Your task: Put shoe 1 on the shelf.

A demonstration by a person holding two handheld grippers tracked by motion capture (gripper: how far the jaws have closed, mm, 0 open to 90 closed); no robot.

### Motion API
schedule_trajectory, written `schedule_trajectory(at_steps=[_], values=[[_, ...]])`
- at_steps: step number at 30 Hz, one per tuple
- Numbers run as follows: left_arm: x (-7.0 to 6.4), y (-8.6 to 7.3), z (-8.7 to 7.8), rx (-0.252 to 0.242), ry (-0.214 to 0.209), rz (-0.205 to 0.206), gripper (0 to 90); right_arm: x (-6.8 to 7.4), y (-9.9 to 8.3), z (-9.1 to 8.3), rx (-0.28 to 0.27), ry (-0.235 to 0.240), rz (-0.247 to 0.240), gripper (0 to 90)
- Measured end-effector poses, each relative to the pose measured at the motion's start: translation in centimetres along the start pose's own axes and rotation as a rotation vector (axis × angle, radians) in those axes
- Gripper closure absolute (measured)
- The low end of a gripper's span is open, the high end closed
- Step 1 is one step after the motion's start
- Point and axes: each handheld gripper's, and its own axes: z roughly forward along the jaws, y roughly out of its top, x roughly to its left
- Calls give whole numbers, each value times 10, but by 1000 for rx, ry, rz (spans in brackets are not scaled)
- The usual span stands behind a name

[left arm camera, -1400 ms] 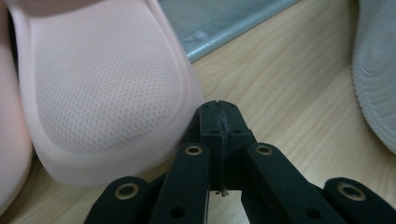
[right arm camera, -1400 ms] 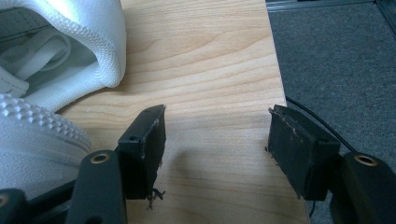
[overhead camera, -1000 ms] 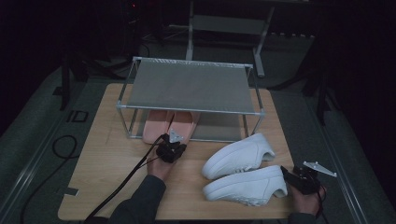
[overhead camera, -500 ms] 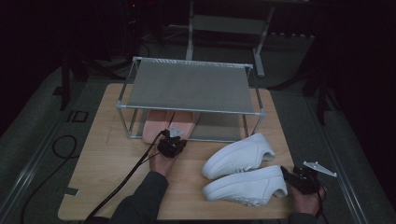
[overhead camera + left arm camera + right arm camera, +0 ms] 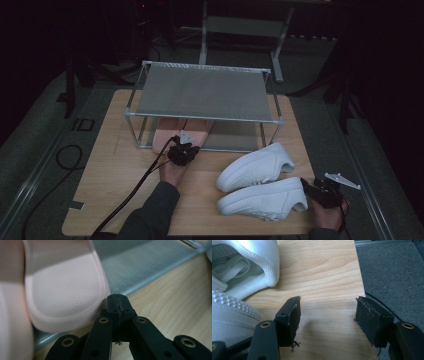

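Observation:
A pair of pink shoes (image 5: 172,131) lies on the lower shelf of a metal rack (image 5: 202,92), heels toward me. My left gripper (image 5: 183,150) is shut with nothing in it. Its tip (image 5: 117,305) rests against the rim of one pink shoe (image 5: 62,295), at the grey shelf's edge (image 5: 150,267). Two white sneakers (image 5: 256,167) (image 5: 262,201) lie on the wooden table at the right. My right gripper (image 5: 312,190) stands open just behind the nearer sneaker's heel. Between its jaws (image 5: 327,312) there is only bare wood. That sneaker (image 5: 229,315) is at its left.
The rack's top shelf (image 5: 200,95) overhangs the pink shoes. The table's right edge (image 5: 359,277) runs close to my right gripper, with grey carpet beyond it. A black cable (image 5: 135,192) trails from my left gripper across the table's front left.
My left gripper has edged a little forward toward the rack, against the pink shoes. The right gripper and the white sneakers have stayed put.

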Motion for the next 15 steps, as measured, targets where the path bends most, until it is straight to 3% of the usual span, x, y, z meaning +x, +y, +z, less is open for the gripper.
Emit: schedule_trajectory(at_steps=[3, 6, 15], values=[[0, 1, -14, 12, 18, 50, 900, 0, 0, 0, 0, 0, 0, 359], [5, -3, -29, 12, 37, 54, 900, 0, 0, 0, 0, 1, -1, 359], [38, -31, -66, 25, 124, -9, 900, 0, 0, 0, 0, 1, -1, 360]])
